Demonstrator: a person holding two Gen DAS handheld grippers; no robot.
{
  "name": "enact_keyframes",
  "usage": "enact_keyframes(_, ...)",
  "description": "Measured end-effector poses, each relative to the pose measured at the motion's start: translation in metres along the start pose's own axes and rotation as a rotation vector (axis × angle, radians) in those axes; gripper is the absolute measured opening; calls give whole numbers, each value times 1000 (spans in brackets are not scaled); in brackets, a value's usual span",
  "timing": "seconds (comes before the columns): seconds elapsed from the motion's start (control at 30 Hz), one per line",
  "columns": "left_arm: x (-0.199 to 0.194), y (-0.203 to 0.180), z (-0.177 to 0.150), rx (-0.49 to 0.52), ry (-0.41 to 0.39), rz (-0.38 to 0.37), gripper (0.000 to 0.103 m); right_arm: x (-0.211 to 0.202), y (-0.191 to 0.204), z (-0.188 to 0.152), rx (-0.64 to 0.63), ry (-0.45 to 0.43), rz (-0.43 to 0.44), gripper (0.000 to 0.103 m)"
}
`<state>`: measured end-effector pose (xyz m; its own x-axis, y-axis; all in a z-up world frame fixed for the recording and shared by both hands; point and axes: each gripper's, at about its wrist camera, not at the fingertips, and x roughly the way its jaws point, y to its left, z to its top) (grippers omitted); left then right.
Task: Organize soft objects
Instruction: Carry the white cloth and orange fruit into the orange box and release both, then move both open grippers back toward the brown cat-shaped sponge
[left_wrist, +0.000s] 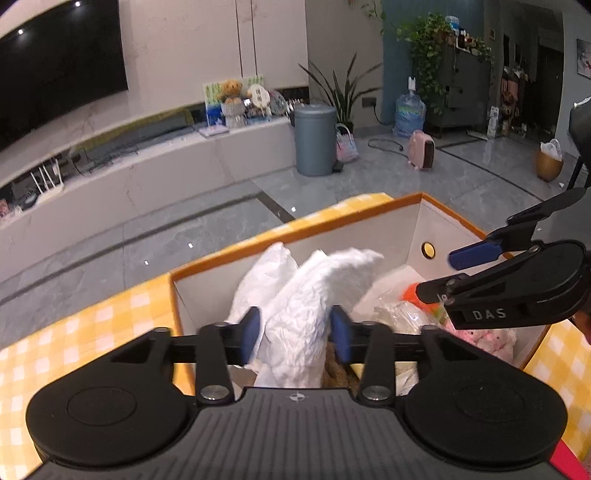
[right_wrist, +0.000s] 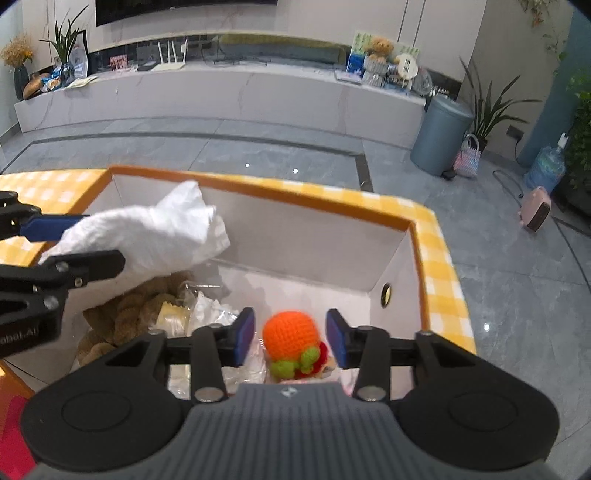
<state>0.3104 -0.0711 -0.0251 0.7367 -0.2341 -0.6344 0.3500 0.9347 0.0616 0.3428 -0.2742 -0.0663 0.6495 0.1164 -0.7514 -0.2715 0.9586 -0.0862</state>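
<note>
A white box with an orange rim (left_wrist: 417, 229) (right_wrist: 314, 240) stands on a yellow checked tablecloth (left_wrist: 92, 332). My left gripper (left_wrist: 295, 334) (right_wrist: 92, 242) is open over the box's left part, with a crumpled white cloth (left_wrist: 306, 295) (right_wrist: 155, 229) lying loosely between its blue pads. My right gripper (right_wrist: 291, 343) (left_wrist: 458, 271) is open lower in the box. An orange crocheted toy (right_wrist: 291, 332) (left_wrist: 412, 293) with green and red trim sits between its pads, with a gap on each side. A brown plush (right_wrist: 125, 317), clear plastic bags (right_wrist: 218, 321) and a pink plush (left_wrist: 487, 339) lie on the box's floor.
Beyond the table lies a grey tiled floor (right_wrist: 258, 147) with a grey bin (left_wrist: 314, 140), a pink heater (left_wrist: 421, 149), a water jug (left_wrist: 410, 114) and plants. A long white TV bench (right_wrist: 221, 96) runs along the wall. A red object (right_wrist: 14, 435) lies by the box's near left corner.
</note>
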Motion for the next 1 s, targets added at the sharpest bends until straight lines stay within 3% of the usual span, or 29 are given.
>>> enact_keyframes(0.1,-12,1,2,-21,-46,16,80,-15,4,0,-9,-37,-19,55)
enact_keyframes(0.17,-22,1,5,-37,-74,12,83,-26,8,1,-23,-59,-21,56)
enact_keyframes(0.6,-98,-9,-1,-87,-150,-53,85,-124,43,-22,-64,-249,8,60)
enact_keyframes(0.83,-147,-11,-35,-137,-221,-76,85,-171,70,-63,-33,-350,51,62)
enact_keyframes(1.0,-172,-9,-71,-147,-243,-26,85,-187,91,-100,36,-384,61,63)
